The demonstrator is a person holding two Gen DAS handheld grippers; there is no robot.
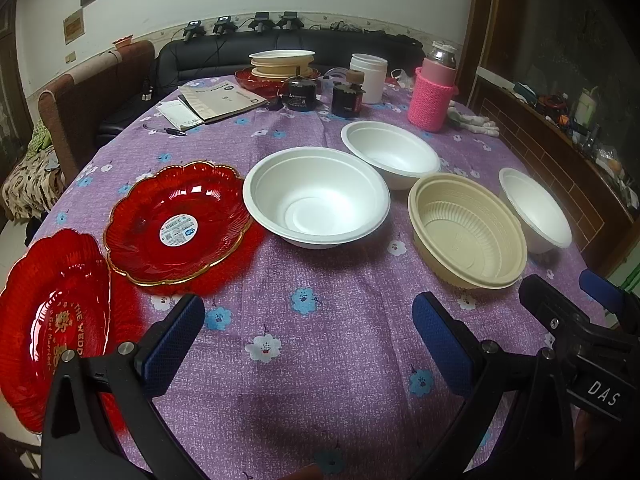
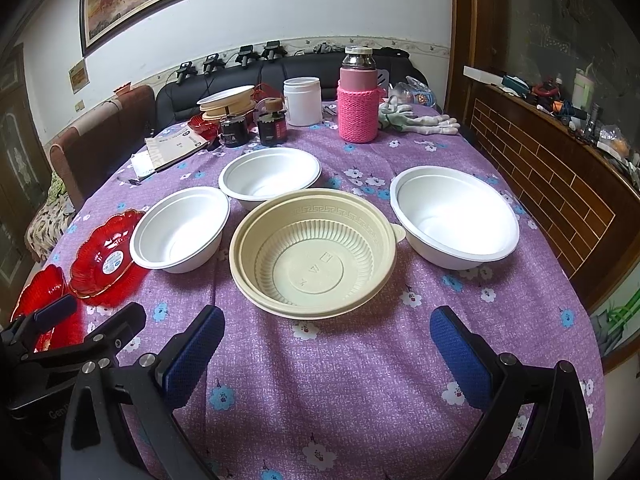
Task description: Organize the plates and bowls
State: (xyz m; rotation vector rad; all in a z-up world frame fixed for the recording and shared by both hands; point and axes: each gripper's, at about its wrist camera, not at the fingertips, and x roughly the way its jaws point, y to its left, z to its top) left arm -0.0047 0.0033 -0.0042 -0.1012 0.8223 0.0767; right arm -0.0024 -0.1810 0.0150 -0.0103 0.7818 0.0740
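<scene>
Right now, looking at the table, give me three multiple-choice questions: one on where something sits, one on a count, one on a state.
1. Where is the beige bowl?
A. directly ahead of the right gripper
B. on the sofa
C. inside a red plate

2. How many white bowls stand loose near the beige one?
A. one
B. three
C. five

3. How is the left gripper?
A. shut on a plate
B. shut on a bowl
C. open, holding nothing

Answers: 1 A, it sits just beyond the right fingers; 2 B, the right wrist view shows white bowls at and; 3 C, its fingers stand apart over bare tablecloth.
</scene>
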